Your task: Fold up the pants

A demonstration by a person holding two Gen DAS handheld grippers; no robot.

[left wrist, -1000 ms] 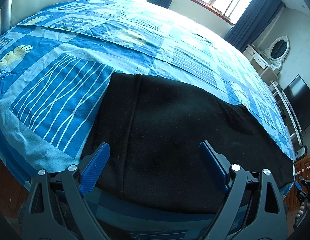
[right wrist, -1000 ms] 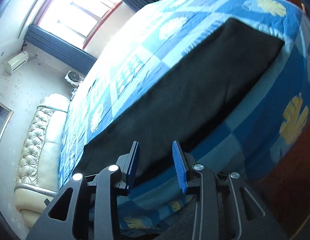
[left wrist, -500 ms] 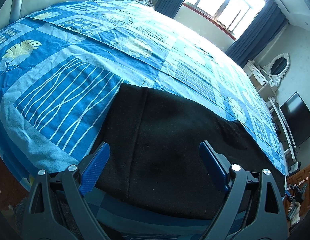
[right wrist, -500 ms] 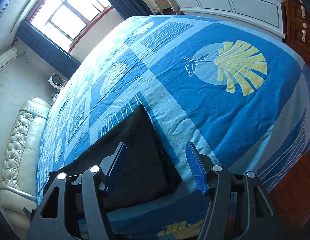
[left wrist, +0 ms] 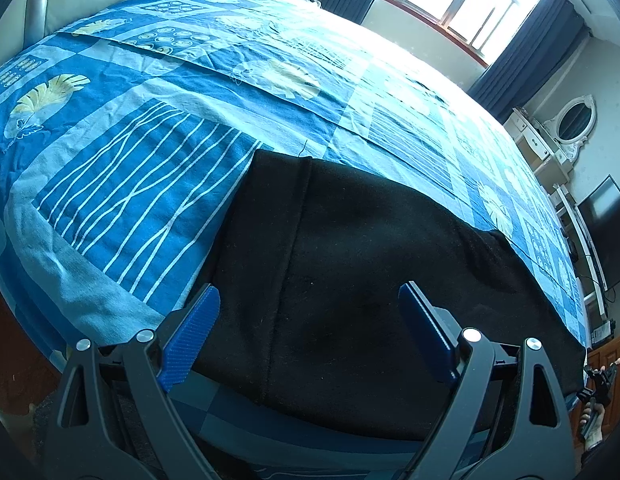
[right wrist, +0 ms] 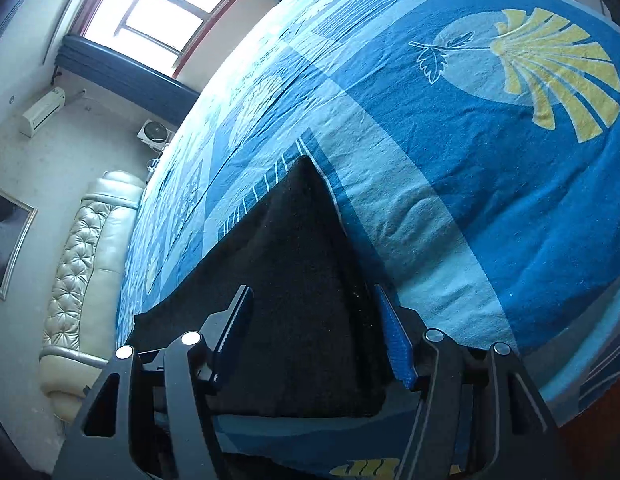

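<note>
Black pants (left wrist: 349, 280) laid flat along near edge of bed, on blue patterned bedspread (left wrist: 130, 184). Already doubled leg over leg by the look of it; waistband seam visible at the left end, leg ends running off toward the right.

Left tool (left wrist: 306, 332) poised over waistband end, jaws spread wide, nothing between them. Blue pads (left wrist: 190, 332) just above or at the cloth; contact cannot be told.

Right tool (right wrist: 315, 336) at the opposite end, over the hem corner (right wrist: 306, 184), jaws apart at medium width, empty. Fabric lies between the fingers but not pinched.

Step in hand, as judged: positioning both tools at the two ends ahead of a lengthwise fold.

Next move likely calls for: lower and pinch all layers at one end, lift just enough to clear, carry over toward the other end, align edges. Risk: catching bedspread with the pants; top layer slipping.
</note>
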